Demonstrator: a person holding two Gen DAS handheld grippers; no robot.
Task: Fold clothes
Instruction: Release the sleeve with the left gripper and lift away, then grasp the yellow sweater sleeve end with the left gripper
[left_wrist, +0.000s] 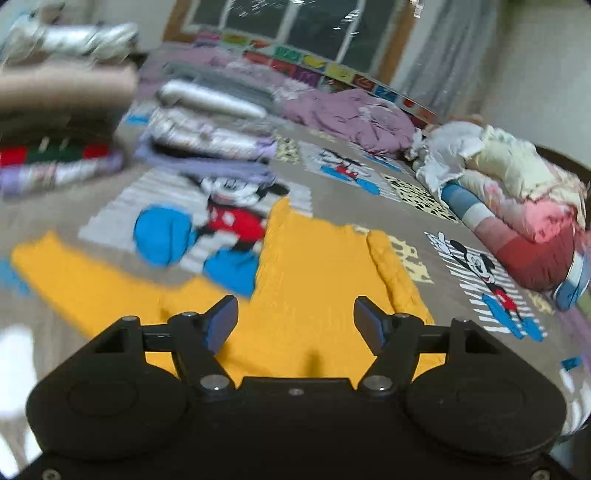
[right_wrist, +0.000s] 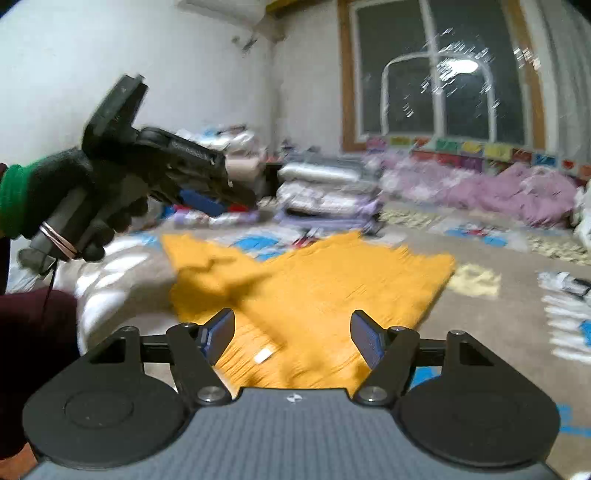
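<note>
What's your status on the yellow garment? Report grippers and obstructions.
Left gripper open, empty. Right gripper open, empty. Yellow garment lies spread on the cartoon-print bedspread, one sleeve out, not gripped. Nothing in the way.

Left claw (left_wrist: 295, 315): jaws apart, nothing between the blue pads, hovering over the garment
Yellow knit sweater (left_wrist: 314, 280): spread flat on the bed, one sleeve stretched out to the left, the other folded along its right edge
Cartoon-mouse bedspread (left_wrist: 369, 206): brown, under the sweater
Folded clothes stacks (left_wrist: 207, 144): two piles behind the sweater, blurred
Purple blanket (left_wrist: 351, 114): crumpled by the window
Unfolded clothes heap (left_wrist: 517, 206): at the right edge of the bed
</note>
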